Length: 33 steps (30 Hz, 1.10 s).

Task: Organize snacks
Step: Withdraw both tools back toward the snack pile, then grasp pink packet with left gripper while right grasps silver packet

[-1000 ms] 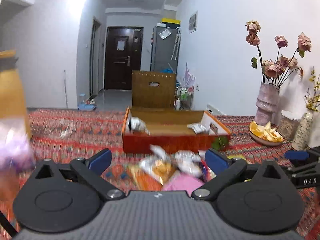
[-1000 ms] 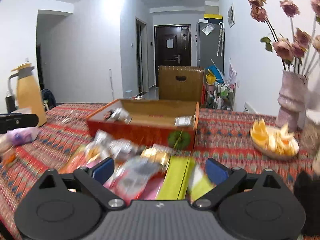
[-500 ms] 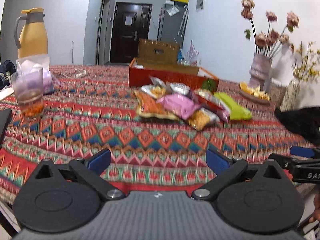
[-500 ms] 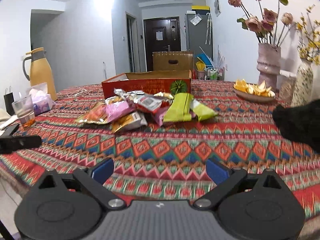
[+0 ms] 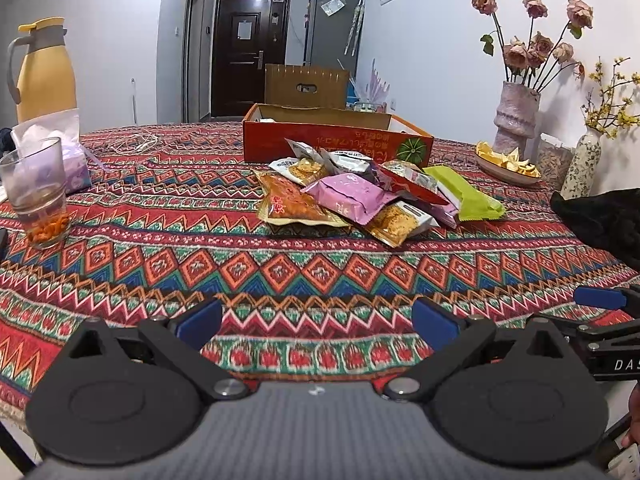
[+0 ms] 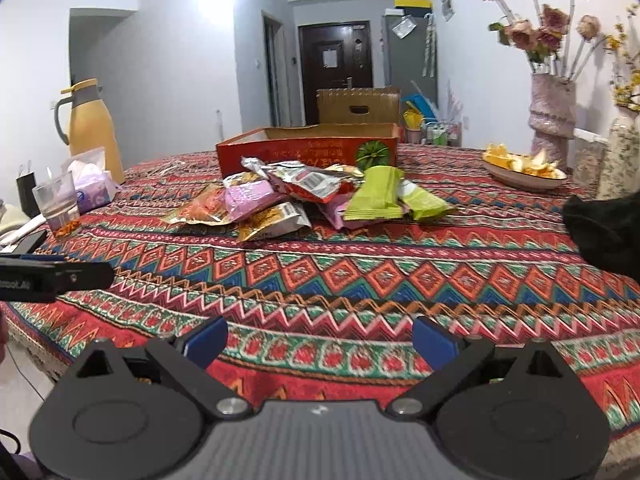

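Both grippers sat low at the frame bottom, over the near table edge. Left gripper fingers apart, nothing between them; right gripper likewise, spread and empty. Snack pile lay mid-frame on the patterned tablecloth, just in front of the red box, well apart from both grippers. Probably staged there so each packet needs only a short hop into the box. No pick started.

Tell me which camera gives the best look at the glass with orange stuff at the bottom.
The left wrist view: the glass sits large and sharp at the left edge. The right wrist view shows it smaller and farther off, beside the tissue pack.
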Available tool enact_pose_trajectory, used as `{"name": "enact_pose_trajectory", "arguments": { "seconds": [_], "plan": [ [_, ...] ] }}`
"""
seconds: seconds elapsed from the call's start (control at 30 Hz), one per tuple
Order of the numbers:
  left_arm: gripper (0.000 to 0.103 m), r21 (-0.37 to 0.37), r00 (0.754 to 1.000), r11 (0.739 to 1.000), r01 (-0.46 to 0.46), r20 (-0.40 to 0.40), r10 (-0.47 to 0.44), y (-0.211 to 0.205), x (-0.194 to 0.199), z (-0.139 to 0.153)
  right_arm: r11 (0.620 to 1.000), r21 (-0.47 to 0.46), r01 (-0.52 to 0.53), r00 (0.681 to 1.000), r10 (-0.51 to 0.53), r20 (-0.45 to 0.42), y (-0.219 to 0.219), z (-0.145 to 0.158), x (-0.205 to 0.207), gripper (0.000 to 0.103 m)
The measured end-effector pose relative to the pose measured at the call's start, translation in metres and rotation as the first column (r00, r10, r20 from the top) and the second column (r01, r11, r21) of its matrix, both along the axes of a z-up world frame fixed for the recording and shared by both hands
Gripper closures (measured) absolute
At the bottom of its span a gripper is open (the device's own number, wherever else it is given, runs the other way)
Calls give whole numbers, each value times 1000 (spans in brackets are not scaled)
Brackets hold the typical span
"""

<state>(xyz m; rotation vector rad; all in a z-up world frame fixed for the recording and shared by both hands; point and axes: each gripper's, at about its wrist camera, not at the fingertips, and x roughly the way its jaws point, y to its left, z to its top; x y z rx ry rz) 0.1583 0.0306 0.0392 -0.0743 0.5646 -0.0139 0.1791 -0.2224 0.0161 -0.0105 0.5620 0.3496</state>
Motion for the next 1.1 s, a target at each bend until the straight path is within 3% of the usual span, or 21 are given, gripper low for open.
{"name": "enact_pose_trajectory", "arguments": {
  "seconds": [0.17,0.27,0.67,0.73,0.9,0.97,1.1],
  "plan": [
    [0,-26,1000,1000,15,5,-15,7,26,5,999,43,-27,1000,27,-6,9,10,28,7],
    [0,-43,999,998,38,1,-38,7,47,6,995,97,-17,1000,16,10,11,17,50,14],
    [0,-93,996,992,88,10,-88,5,139,15,983,181,-13,1000,12,9,43,34,192,19],
    [0,-96,997,992,78,-19,-80,-1,159,10,980,196,-15,1000,16,-4,50,30,217,19],
    [1,-104,995,993,58,-71,-66,-13,189,-3,996,88,16,998,-10,-59,66,7,265,27],
    [1,-109,995,993,53,-80,-62,-14,196,-7,998,64,2,999,2,-50,59,2,263,33],
    [1,-142,990,989,41,-129,-59,-15,214,-12,998,28,-49,997,50,-51,41,3,252,36]
  ]
}}
